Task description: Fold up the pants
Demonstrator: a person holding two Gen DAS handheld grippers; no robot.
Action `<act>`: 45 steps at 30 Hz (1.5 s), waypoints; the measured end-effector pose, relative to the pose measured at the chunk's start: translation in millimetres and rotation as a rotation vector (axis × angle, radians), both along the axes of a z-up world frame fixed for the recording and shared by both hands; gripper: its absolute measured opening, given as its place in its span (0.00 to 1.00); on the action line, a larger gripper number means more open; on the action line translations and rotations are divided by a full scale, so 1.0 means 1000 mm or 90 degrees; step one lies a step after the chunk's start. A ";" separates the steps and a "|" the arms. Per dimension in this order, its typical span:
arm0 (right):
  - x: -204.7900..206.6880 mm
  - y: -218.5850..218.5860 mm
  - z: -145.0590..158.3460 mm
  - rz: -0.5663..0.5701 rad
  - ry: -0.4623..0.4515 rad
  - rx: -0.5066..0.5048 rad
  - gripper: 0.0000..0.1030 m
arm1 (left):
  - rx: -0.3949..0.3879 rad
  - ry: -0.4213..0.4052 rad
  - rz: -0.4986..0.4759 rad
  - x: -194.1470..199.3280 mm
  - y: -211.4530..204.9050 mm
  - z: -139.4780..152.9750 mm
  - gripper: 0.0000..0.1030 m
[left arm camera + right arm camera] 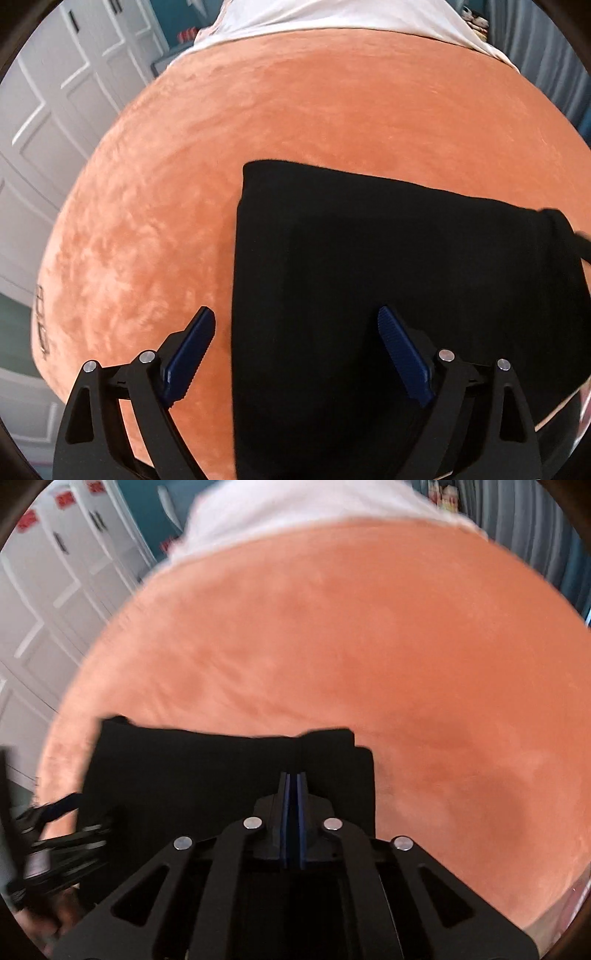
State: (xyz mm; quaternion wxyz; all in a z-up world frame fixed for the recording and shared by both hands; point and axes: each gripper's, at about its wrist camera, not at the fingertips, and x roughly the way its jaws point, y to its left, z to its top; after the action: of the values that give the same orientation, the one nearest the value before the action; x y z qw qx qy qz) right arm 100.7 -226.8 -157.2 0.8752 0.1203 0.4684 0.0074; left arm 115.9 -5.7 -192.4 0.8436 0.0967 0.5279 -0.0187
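Note:
The black pants point(388, 258) lie folded into a flat block on an orange plush blanket point(258, 129). My left gripper point(295, 313) hangs open just above them. Its jaws straddle the block's left edge, with one blue pad point(192, 350) over the blanket and the other over the cloth. In the right wrist view the pants point(184, 775) fill the lower left. My right gripper point(293, 775) is shut near their far right corner, with a dark strip of cloth between its pads and a crease running from the tips. The left gripper point(55, 830) shows blurred at the left edge.
The blanket point(406, 664) covers a bed. A white sheet point(332, 14) lies at its far end. White wardrobe doors point(55, 110) stand to the left beyond the bed's edge, and a grey curtain point(535, 55) hangs at the far right.

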 end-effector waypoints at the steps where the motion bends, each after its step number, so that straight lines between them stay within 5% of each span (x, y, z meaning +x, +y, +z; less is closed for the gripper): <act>1: -0.013 0.006 0.008 0.016 -0.009 -0.004 0.02 | -0.001 0.000 0.000 -0.002 -0.001 0.001 0.85; 4: -0.039 0.012 -0.018 0.045 0.049 -0.054 0.00 | -0.007 0.007 0.000 -0.003 -0.002 0.001 0.85; 6: -0.048 0.000 -0.040 0.023 0.068 -0.024 0.00 | -0.007 0.008 -0.001 -0.003 -0.004 0.002 0.85; 8: -0.060 -0.006 -0.017 -0.005 0.040 0.035 0.04 | 0.009 -0.002 -0.010 -0.011 -0.007 0.007 0.85; 11: -0.073 0.006 0.002 0.021 0.003 0.020 0.04 | 0.014 -0.010 -0.013 -0.019 -0.007 0.010 0.85; 14: -0.077 0.004 -0.033 0.039 0.064 -0.052 0.00 | 0.008 -0.010 -0.014 -0.023 -0.007 0.013 0.85; 20: -0.097 0.000 -0.010 0.008 0.025 0.031 0.05 | 0.004 -0.004 -0.017 -0.049 -0.008 0.017 0.85; 23: -0.099 0.011 -0.030 0.029 0.058 -0.012 0.00 | -0.027 0.033 -0.010 -0.059 -0.005 0.003 0.85; 25: -0.102 0.001 -0.048 0.014 0.069 0.026 0.00 | -0.015 0.050 -0.014 -0.062 -0.005 -0.012 0.86; 28: -0.101 -0.003 -0.025 -0.004 0.067 0.058 0.02 | 0.010 0.039 -0.023 -0.066 -0.003 -0.025 0.95; 34: -0.040 0.020 0.023 0.054 -0.003 0.048 0.06 | -0.023 0.062 -0.010 -0.060 0.001 -0.024 0.95; 37: 0.009 0.028 0.011 0.076 0.013 0.027 0.05 | -0.018 0.063 -0.015 -0.060 0.000 -0.023 0.95; 40: 0.041 0.016 -0.035 0.053 0.086 -0.051 0.00 | -0.025 0.063 -0.018 -0.059 -0.002 -0.022 0.95; 42: 0.040 0.003 -0.030 0.023 0.076 0.014 0.00 | -0.017 0.068 -0.018 -0.055 -0.002 -0.021 0.95; 45: 0.005 0.005 0.010 0.015 0.011 0.024 0.08 | -0.028 0.073 -0.013 -0.054 -0.001 -0.021 0.95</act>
State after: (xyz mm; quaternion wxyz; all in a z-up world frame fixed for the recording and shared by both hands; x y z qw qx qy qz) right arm 106.0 -221.6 -147.4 0.8685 0.1311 0.4774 0.0256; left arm 62.1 -7.1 -213.1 0.8136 0.0824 0.5738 -0.0442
